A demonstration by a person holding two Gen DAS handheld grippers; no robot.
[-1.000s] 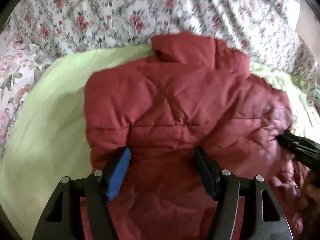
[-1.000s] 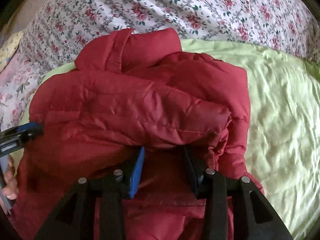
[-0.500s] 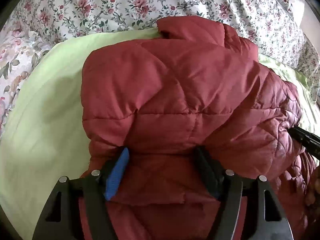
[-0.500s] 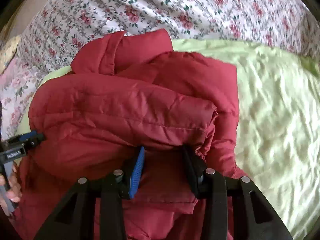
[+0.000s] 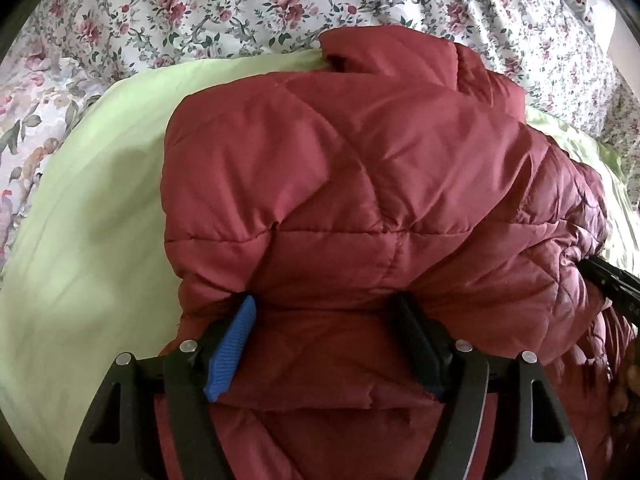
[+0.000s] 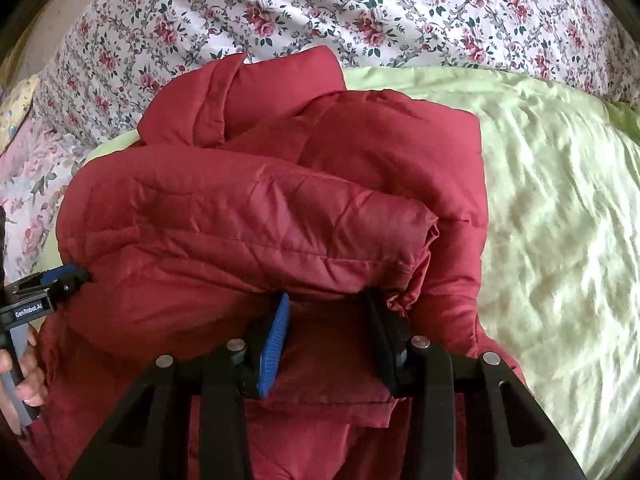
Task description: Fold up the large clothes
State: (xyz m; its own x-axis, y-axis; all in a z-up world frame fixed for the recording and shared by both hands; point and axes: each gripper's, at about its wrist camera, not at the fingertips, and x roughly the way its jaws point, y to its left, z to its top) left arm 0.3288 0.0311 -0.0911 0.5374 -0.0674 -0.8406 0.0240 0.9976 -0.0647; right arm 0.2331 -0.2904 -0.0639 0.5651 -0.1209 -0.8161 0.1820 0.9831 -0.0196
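The red puffy jacket (image 6: 256, 232) lies half folded on the bed just ahead of both grippers, left gripper (image 5: 324, 344) and right gripper (image 6: 326, 340) each pinching its bottom edge, with flattening left.

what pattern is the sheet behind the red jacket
White floral bed sheet with pink roses and dark green leaves; clearest in the right wrist view, beyond the red quilted puffer jacket.

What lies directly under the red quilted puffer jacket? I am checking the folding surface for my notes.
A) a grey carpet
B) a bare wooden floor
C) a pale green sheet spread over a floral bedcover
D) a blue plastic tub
C: the red quilted puffer jacket rests on a pale green sheet, with the rose-patterned floral bedcover showing beyond the sheet's far edge.
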